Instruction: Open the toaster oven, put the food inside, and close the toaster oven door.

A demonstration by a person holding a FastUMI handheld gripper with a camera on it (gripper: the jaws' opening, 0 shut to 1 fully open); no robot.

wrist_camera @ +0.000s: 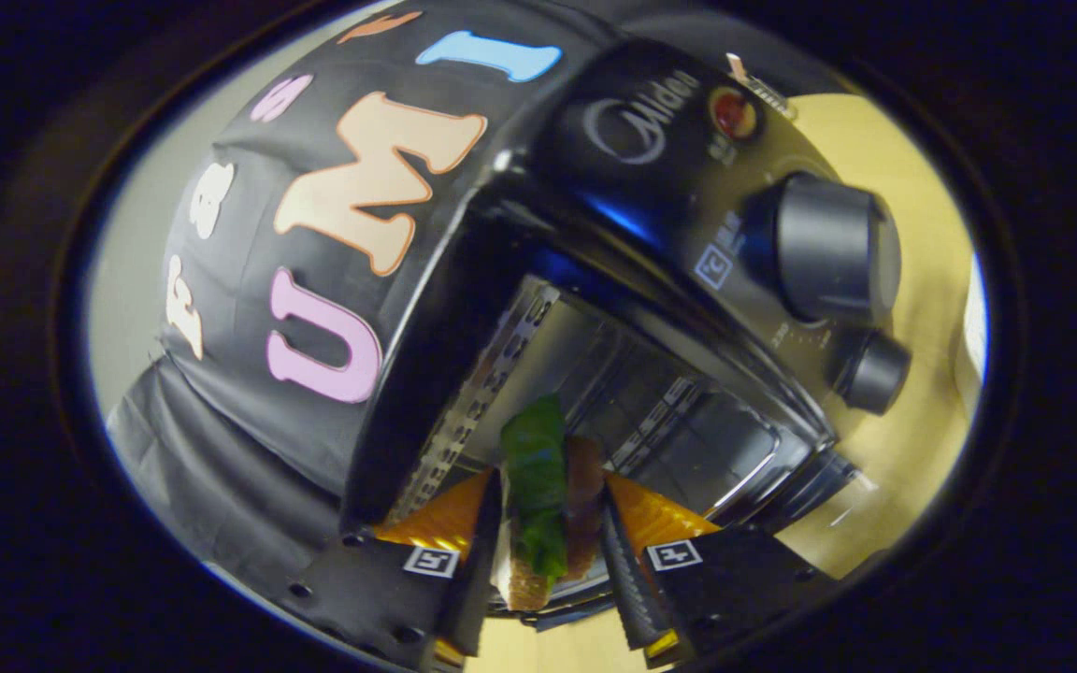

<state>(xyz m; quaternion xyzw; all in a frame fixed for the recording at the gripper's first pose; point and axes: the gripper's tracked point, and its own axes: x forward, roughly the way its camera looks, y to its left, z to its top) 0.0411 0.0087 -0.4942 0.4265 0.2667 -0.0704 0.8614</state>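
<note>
The hand-held gripper (546,523) is closed narrowly on a sandwich of brown bread with a green lettuce leaf (538,495), both fingers pressing its sides. The sandwich sits at the mouth of the open black toaster oven (613,215) on the pale wooden desk (912,439).

The gripper (548,523) sits at the bottom centre of the frame, rolled so that the whole view stands tilted. Its two fingers (481,551) reach up and forward from the lower edge, one left of centre and one right of centre, each with a square marker at its base. The jaws stand narrowly apart and clamp the sandwich (543,505) between them, both inner faces pressed against its sides.
</note>
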